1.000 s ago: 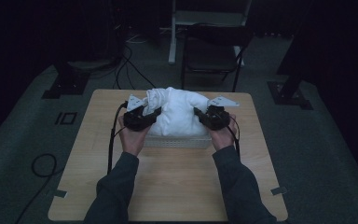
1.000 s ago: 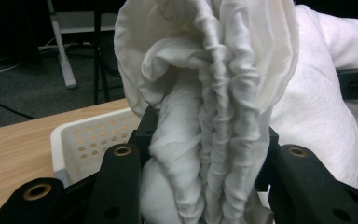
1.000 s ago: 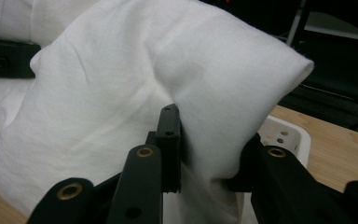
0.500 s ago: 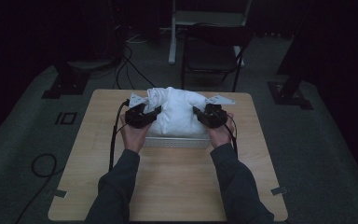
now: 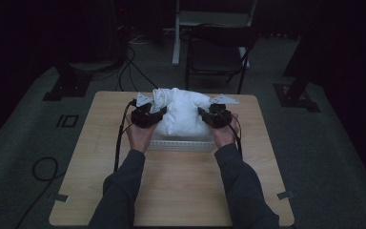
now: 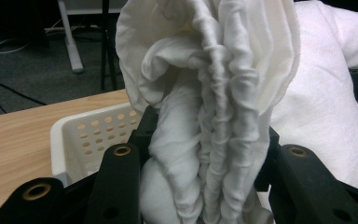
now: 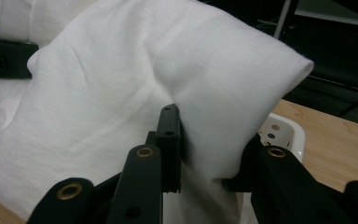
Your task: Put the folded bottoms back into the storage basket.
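Both grippers' fingers (image 6: 121, 182) clamp bunched ends of the white pillow (image 5: 183, 114), which spans between them over the perforated white basket (image 5: 181, 144); the left gripper (image 5: 148, 116) has eased slightly downward, suggesting lowering in.

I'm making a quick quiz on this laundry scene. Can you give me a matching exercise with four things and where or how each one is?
Things:
1. white cloth
2. white basket
3. left gripper
4. chair

States or places:
A. perforated, on the wooden table under the bundle
B. on the floor beyond the table's far edge
C. a bulky bundle gripped at both ends
D. clamped on a bunched, wrinkled end of fabric

Pairs: 1-C, 2-A, 3-D, 4-B
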The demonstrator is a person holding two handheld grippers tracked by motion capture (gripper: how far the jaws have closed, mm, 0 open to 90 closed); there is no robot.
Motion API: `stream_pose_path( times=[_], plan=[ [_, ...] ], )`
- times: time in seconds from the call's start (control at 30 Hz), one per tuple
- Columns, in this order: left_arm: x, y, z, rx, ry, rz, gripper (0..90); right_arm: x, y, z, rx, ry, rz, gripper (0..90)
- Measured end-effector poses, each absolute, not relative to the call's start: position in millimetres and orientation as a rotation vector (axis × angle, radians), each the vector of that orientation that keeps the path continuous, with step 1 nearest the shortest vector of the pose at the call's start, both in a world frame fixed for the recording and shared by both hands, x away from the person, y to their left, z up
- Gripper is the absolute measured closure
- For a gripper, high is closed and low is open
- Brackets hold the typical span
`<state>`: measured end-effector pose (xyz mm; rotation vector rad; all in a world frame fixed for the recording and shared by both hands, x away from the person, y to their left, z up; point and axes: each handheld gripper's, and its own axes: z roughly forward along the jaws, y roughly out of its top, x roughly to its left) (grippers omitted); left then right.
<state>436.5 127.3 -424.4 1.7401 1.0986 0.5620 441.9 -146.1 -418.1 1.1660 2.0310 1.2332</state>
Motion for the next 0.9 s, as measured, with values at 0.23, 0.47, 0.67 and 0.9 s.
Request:
stream_pose_path(
  times=[0.23, 0.47, 0.67, 0.9],
  plan=[
    [446, 127, -434, 1.755, 1.131, 0.559, 58.8, 450, -143, -424, 1.182, 2.046, 1.206, 71.8],
    [455, 125, -445, 1.779, 1.166, 0.553, 58.9, 459, -139, -433, 1.208, 2.069, 1.174, 71.8],
    [459, 121, -453, 1.811, 1.197, 0.539, 58.9, 464, -138, -442, 1.232, 2.088, 1.140, 71.8],
    [464, 120, -459, 1.839, 1.232, 0.526, 58.9, 467, -134, -450, 1.241, 2.106, 1.105, 71.8]
  ],
)
